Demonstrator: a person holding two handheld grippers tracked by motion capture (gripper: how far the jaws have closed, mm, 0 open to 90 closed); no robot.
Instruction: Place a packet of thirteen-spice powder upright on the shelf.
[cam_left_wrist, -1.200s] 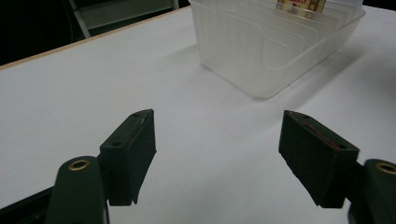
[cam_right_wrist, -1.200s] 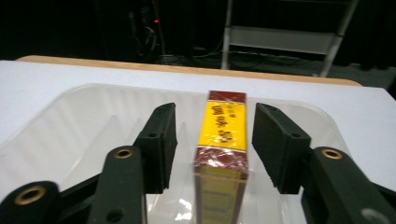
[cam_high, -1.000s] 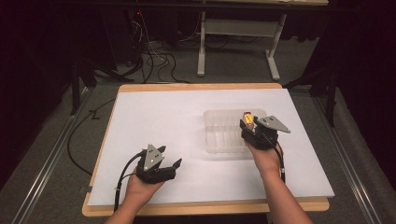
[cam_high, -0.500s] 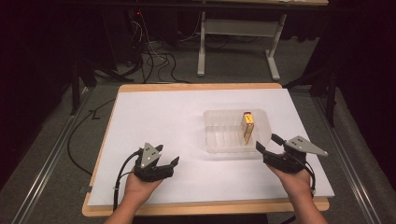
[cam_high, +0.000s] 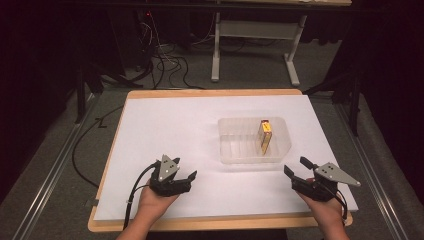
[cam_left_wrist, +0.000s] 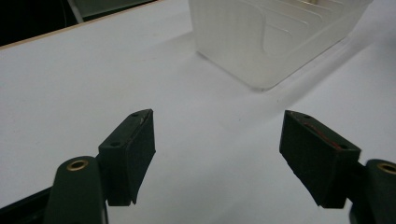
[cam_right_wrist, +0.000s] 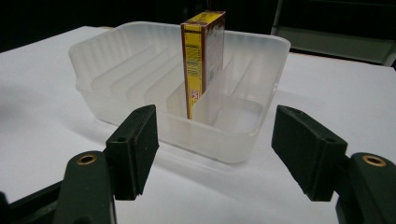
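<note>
Pulled back from the tray since a second ago: right gripper (cam_high: 300, 169), then poised over the box, now low at the near right corner of the table, held in the right hand (cam_high: 325, 207). Jaws spread wide with nothing between them, as seen too in the right gripper view (cam_right_wrist: 215, 154). Left gripper (cam_high: 184, 176) much where it was, at the near left of the table, jaws likewise parted and empty, resting in the left hand (cam_high: 156, 199); from its own camera (cam_left_wrist: 217, 158), black pads (cam_left_wrist: 140, 149) wide apart over bare white surface. Dark cable (cam_high: 137, 187) trailing from the left gripper toward the table's near edge.

Farther on, past both grippers: clear plastic tray (cam_high: 280, 150) sitting on the white sheet (cam_high: 170, 130) right of centre, well apart from the left gripper, nearer the right one. Ribbed dividers inside, forming slots, plain in the right gripper view (cam_right_wrist: 140, 70). Small yellow and brown box (cam_high: 265, 136) standing upright on its narrow end in one slot toward the tray's right side, touched by neither gripper; seen edge-on from the right gripper's camera (cam_right_wrist: 201, 60), taller than the tray's rim. Corner of the same tray visible in the left gripper view (cam_left_wrist: 261, 42).

Beyond that: wooden border of the table (cam_high: 210, 93), then grey floor with loose cables (cam_high: 170, 65) and white metal legs of a further table (cam_high: 216, 55) at the back.
</note>
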